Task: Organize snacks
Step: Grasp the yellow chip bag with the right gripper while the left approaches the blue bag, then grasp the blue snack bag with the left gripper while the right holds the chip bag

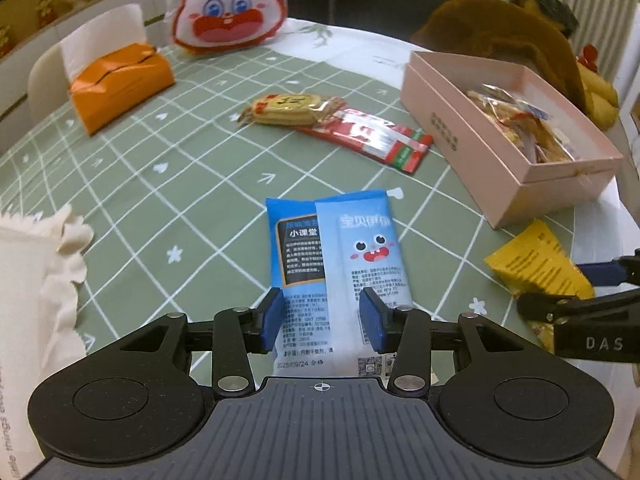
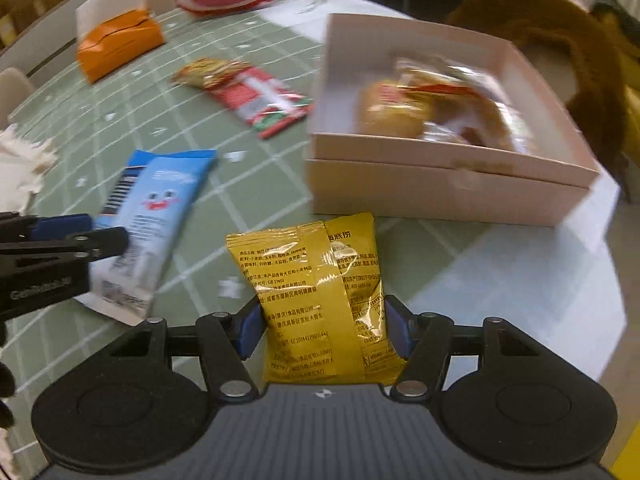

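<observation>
My left gripper (image 1: 323, 322) is shut on a blue snack packet (image 1: 340, 256) with a cartoon face, held over the green checked tablecloth (image 1: 168, 152). My right gripper (image 2: 323, 330) is shut on a yellow snack packet (image 2: 316, 300), just in front of the pink box (image 2: 440, 184). The pink box (image 1: 508, 160) holds several wrapped snacks (image 1: 520, 120). A biscuit pack (image 1: 288, 110) and a red packet (image 1: 376, 138) lie on the cloth beyond the blue packet. The left gripper and the blue packet (image 2: 152, 216) show at the left of the right wrist view; the yellow packet (image 1: 540, 264) shows at the right of the left wrist view.
An orange tissue box (image 1: 120, 84) stands at the far left. A rabbit-face bag (image 1: 228, 8) stands at the back. A brown plush toy (image 1: 512, 36) sits behind the pink box. A white frilled thing (image 1: 44, 280) is at the near left. The table's edge runs near right.
</observation>
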The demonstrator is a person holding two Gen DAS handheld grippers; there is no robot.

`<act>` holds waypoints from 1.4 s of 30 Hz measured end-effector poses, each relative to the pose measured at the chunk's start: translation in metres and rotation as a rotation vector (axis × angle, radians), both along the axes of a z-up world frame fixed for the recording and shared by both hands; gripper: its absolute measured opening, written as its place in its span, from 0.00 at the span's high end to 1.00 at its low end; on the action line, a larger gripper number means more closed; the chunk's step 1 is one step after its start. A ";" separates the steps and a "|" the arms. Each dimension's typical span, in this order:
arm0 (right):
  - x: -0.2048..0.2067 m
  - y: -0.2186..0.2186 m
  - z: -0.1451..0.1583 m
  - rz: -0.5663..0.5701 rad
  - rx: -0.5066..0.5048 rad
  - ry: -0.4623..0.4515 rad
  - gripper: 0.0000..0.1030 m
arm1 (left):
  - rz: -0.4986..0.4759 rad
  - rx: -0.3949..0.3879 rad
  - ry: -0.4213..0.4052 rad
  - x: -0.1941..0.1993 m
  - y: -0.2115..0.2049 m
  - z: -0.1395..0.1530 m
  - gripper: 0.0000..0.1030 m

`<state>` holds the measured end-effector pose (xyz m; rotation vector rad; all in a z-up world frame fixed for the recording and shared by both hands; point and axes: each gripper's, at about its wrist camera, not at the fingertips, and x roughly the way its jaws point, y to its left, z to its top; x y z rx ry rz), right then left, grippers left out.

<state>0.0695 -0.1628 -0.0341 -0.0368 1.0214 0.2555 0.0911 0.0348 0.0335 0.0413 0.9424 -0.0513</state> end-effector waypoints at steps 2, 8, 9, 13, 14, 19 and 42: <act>-0.001 -0.006 -0.001 -0.013 0.009 -0.011 0.32 | -0.033 -0.011 0.000 0.000 -0.004 -0.001 0.54; -0.006 0.000 -0.007 -0.008 -0.019 -0.044 0.16 | -0.103 -0.024 -0.002 0.000 -0.012 -0.001 0.51; -0.006 0.001 -0.008 -0.013 -0.018 -0.050 0.14 | -0.097 -0.032 -0.001 0.001 -0.010 -0.002 0.49; -0.006 0.003 -0.011 -0.018 -0.018 -0.059 0.07 | -0.047 -0.028 -0.006 0.002 -0.001 -0.002 0.48; -0.006 0.004 -0.011 -0.018 -0.017 -0.059 0.06 | -0.049 -0.038 -0.001 0.003 -0.001 -0.003 0.48; -0.005 0.009 -0.014 -0.021 -0.020 -0.063 0.00 | -0.157 -0.103 0.033 0.006 -0.008 -0.006 0.48; -0.012 0.001 -0.008 0.027 0.008 -0.074 0.09 | -0.067 -0.101 -0.023 0.006 0.012 0.004 0.46</act>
